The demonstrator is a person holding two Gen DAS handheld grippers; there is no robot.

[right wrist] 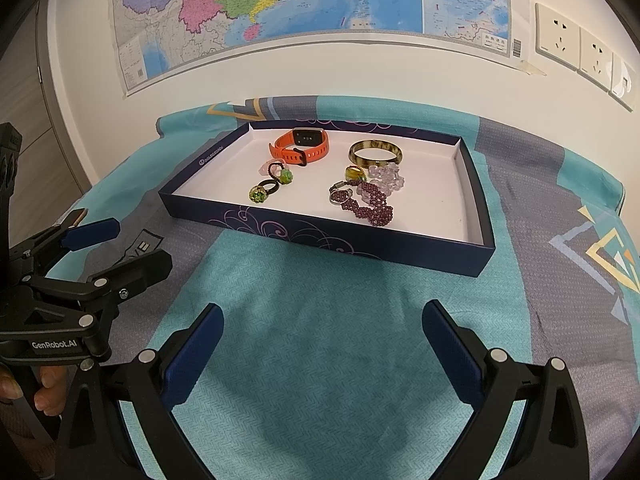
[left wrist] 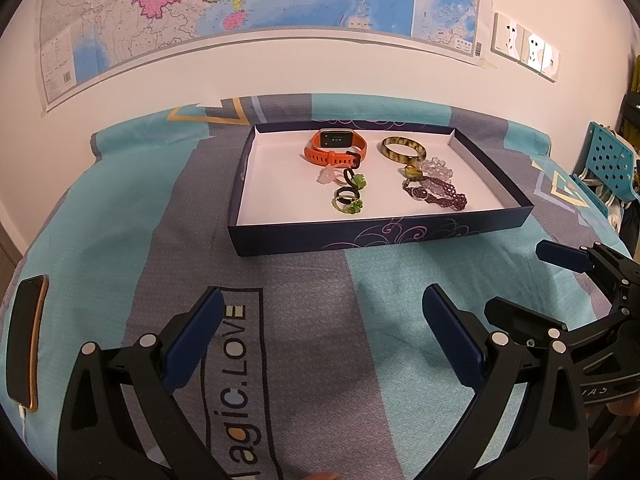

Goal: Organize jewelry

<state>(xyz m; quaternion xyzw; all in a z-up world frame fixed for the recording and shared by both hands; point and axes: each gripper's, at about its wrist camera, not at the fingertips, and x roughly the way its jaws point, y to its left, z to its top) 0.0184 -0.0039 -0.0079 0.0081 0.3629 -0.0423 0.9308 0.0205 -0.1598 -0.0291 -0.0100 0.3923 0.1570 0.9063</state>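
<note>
A shallow navy box [left wrist: 380, 234] [right wrist: 320, 236] with a white floor lies on the bed ahead of both grippers. Inside it are an orange smartwatch [left wrist: 336, 146] [right wrist: 302, 146], a tortoiseshell bangle [left wrist: 402, 148] [right wrist: 374, 152], a clear crystal bracelet [left wrist: 438, 168] [right wrist: 386, 174], a purple beaded bracelet [left wrist: 440, 194] [right wrist: 370, 204], an amber ring [left wrist: 412, 170] and several green and black rings [left wrist: 348, 202] [right wrist: 258, 194]. My left gripper [left wrist: 323, 296] [right wrist: 132, 246] hovers open over the sheet, short of the box. Beside it, my right gripper [right wrist: 324, 310] [left wrist: 532, 280] is also open and holds nothing.
A phone [left wrist: 26, 340] on a charging cable lies on the bedsheet at the far left. The wall behind carries a map [right wrist: 280, 0] and sockets [right wrist: 576, 44]. A teal plastic chair [left wrist: 608, 164] stands off the bed's right side. A hand [right wrist: 44, 396] grips the left tool.
</note>
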